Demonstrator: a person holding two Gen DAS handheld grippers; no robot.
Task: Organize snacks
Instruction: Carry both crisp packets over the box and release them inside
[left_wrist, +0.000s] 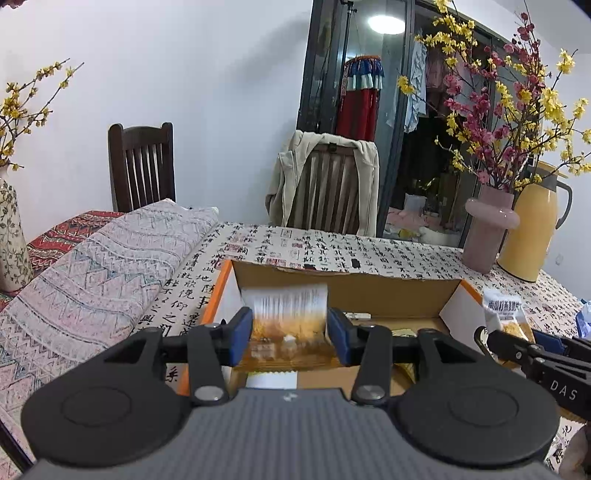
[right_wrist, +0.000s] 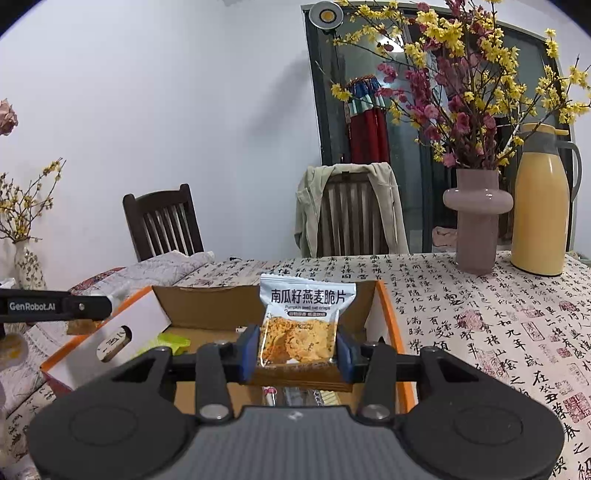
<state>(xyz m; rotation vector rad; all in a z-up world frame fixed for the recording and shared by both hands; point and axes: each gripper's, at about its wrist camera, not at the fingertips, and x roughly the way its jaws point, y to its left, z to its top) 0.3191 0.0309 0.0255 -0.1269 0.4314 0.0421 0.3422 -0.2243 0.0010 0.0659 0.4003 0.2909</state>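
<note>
1. Left gripper (left_wrist: 290, 330): blue pads flank a blurred oat-crisp packet (left_wrist: 288, 317) over the cardboard box (left_wrist: 388, 291); can't tell if pinching.
2. Right gripper (right_wrist: 298, 350) at 3 o'clock pinches upright pumpkin-seed oat crisps packet (right_wrist: 301, 325) above box's right end.

Evenly lit, bright enough, soft indoor light. Round ceiling lamp (left_wrist: 386, 20) glaring white at top centre of the left wrist view; studio lamp (right_wrist: 325, 12) glowing amber at the top of the right. Faint grey shadow smeared on the white wall (right_wrist: 273, 107). Strong fisheye bending at the edges, dark corners. Snack packet (left_wrist: 290, 325) motion-blurred in the left view; second packet (right_wrist: 304, 321) crisp, print readable.
</note>
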